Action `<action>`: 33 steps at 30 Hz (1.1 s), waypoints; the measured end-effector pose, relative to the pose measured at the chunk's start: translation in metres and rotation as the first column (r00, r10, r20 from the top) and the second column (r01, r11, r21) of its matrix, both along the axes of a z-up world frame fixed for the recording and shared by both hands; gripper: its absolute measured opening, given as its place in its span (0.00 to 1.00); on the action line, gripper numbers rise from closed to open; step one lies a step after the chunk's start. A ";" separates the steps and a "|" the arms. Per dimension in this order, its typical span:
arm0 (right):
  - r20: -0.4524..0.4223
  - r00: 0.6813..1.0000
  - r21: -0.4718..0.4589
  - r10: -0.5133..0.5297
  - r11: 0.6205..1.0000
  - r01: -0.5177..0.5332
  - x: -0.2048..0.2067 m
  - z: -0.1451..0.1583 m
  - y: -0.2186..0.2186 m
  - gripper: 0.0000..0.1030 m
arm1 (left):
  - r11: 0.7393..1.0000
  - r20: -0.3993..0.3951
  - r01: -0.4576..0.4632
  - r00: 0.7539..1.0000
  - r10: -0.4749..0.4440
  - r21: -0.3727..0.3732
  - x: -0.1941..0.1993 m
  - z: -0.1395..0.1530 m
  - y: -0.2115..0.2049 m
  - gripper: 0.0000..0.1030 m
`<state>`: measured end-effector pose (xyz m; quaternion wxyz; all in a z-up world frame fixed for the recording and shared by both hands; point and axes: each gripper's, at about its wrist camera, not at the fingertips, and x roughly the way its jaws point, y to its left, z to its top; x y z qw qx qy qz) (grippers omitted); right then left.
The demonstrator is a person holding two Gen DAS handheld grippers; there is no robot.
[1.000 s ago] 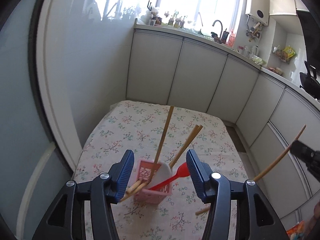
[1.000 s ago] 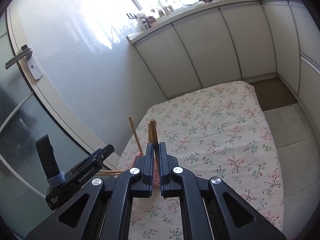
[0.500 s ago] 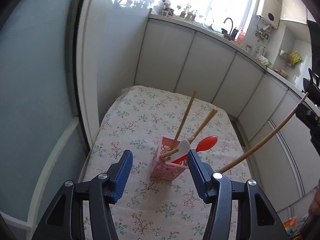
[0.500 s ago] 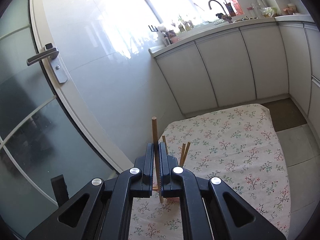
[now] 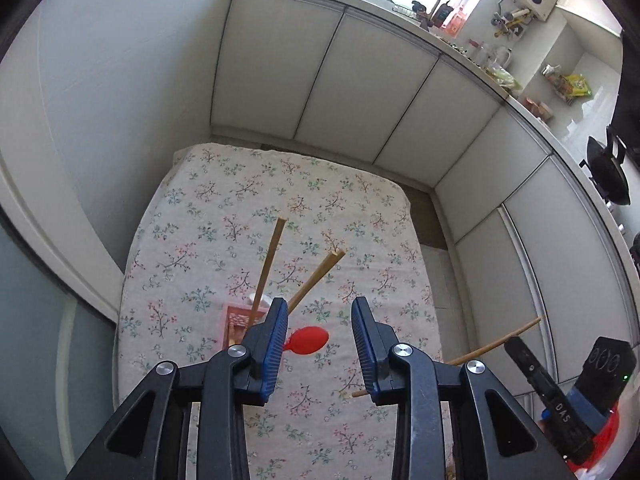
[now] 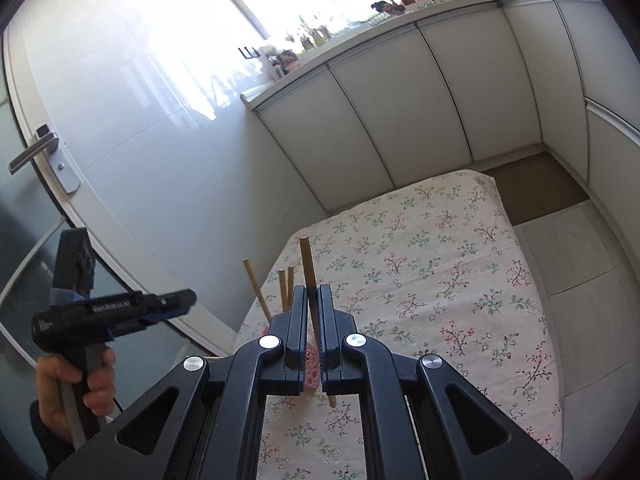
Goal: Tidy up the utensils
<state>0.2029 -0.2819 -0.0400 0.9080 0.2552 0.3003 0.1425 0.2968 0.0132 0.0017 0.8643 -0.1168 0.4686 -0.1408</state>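
A pink slotted holder stands on the floral-clothed table, partly hidden behind my left finger. Two wooden chopsticks lean out of it, with a white spoon and a red spoon. My left gripper hovers above and in front of the holder; its jaws are closing with nothing pressed between them. My right gripper is shut on a single wooden chopstick, held nearly upright over the holder. In the left wrist view that chopstick slants at the lower right.
White kitchen cabinets run behind and right of the table. A glass door with a metal handle stands at the left. A brown floor mat lies beyond the table. A hand holds the left gripper.
My left gripper has risen and drawn back from the holder, tilting further down, and its jaws have narrowed. The right gripper with its chopstick has shifted lower in the left wrist view.
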 end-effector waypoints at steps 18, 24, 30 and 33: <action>-0.076 0.997 0.000 0.003 1.000 -0.003 0.045 -0.029 -0.012 0.04 | 0.976 -0.723 -0.138 0.691 -0.028 -0.170 0.191 -0.200 0.052 0.39; -0.113 0.993 -0.030 0.019 0.999 -0.022 0.060 -0.041 0.005 0.04 | 0.984 -0.798 -0.083 0.597 -0.075 -0.155 0.211 -0.260 0.037 0.39; -0.139 0.990 -0.042 0.029 0.998 -0.035 0.071 -0.050 0.017 0.04 | 0.983 -0.840 -0.031 0.525 -0.136 -0.179 0.212 -0.295 0.017 0.37; -0.146 0.989 -0.047 0.034 0.998 -0.041 0.075 -0.052 0.021 0.04 | 0.975 -0.844 -0.042 0.511 -0.165 -0.216 0.211 -0.305 0.012 0.36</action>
